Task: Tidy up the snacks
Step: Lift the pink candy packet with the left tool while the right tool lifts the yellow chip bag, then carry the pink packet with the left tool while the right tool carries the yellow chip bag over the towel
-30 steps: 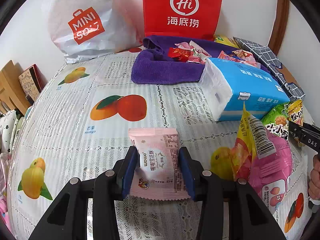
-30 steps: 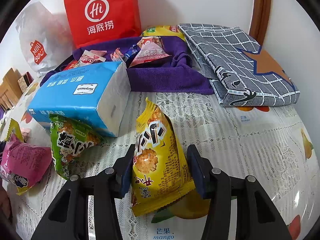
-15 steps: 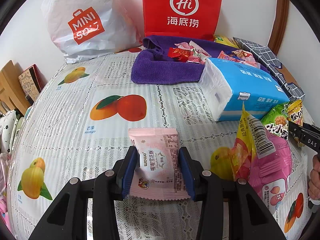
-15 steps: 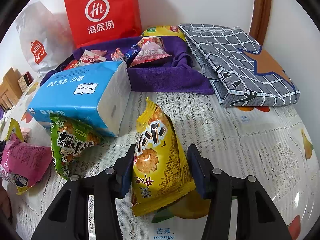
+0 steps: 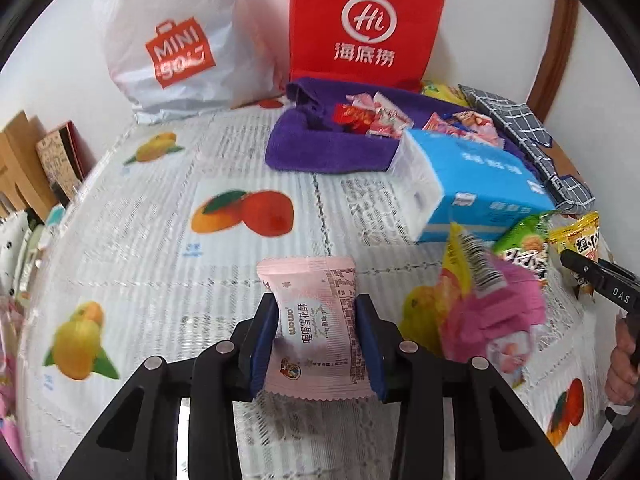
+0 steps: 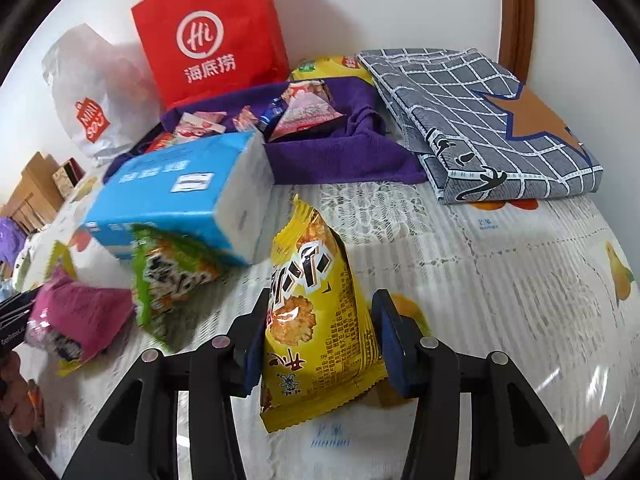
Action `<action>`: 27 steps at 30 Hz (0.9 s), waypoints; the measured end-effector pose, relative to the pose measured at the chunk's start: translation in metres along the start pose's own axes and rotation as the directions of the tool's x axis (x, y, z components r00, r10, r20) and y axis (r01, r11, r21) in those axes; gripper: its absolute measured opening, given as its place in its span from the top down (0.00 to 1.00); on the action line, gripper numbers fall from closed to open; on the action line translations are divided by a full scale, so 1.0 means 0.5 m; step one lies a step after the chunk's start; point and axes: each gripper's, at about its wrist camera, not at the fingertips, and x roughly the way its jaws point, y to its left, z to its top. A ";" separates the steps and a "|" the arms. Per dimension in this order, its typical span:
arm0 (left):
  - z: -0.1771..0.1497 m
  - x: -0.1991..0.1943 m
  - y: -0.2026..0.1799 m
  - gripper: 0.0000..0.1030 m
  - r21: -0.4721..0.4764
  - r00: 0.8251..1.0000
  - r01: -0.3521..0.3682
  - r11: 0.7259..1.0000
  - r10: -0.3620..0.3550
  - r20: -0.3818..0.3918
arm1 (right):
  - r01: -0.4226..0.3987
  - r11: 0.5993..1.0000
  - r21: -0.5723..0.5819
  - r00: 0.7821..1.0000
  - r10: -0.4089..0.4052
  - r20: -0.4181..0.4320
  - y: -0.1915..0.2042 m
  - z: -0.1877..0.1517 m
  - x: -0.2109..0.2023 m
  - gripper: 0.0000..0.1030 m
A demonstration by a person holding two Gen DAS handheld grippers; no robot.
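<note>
Both grippers are loaded: the left gripper (image 5: 316,344) is squeezing a pink snack packet (image 5: 318,328) just above the fruit-print tablecloth (image 5: 160,248), and the right gripper (image 6: 320,344) is clamped on a yellow cracker bag (image 6: 316,312). The purple towel (image 6: 340,156) with more snacks sits at the far side, behind the blue tissue pack (image 6: 180,196).

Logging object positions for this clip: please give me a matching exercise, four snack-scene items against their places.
Items:
1. pale pink snack packet
2. yellow rice-cracker bag
3. blue tissue pack
4. red paper bag

Places:
A. standing against the wall
B. between the right hand-held gripper fingers
C. lying by the purple towel
D. between the left hand-held gripper fingers

Pairs: 1-D, 2-B, 3-C, 4-A
</note>
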 end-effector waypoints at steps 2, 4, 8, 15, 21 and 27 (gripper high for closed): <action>0.011 -0.017 -0.001 0.64 0.003 1.000 0.020 1.000 -0.020 0.008 | 0.004 1.000 -0.004 1.000 -0.004 0.015 0.005 0.001 -0.018 0.53; 0.027 -0.035 -0.004 0.64 0.003 0.999 0.048 0.999 -0.048 0.017 | -0.003 1.000 -0.001 1.000 0.003 0.028 0.010 0.007 -0.037 0.53; 0.069 -0.067 -0.027 0.64 0.024 0.996 0.085 0.996 -0.086 0.034 | -0.018 1.000 0.013 0.998 0.017 0.056 0.021 0.027 -0.074 0.54; 0.157 -0.094 -0.074 0.64 0.074 0.986 0.150 0.986 -0.155 0.059 | -0.018 1.000 -0.008 0.992 0.019 0.126 0.059 0.100 -0.131 0.54; 0.240 -0.105 -0.106 0.64 0.108 0.981 0.168 0.980 -0.177 0.085 | -0.043 0.999 -0.026 0.987 0.046 0.156 0.087 0.181 -0.138 0.54; 0.322 -0.080 -0.107 0.64 0.095 0.983 0.151 0.984 -0.160 0.095 | -0.050 0.998 -0.043 0.987 0.056 0.148 0.108 0.272 -0.101 0.54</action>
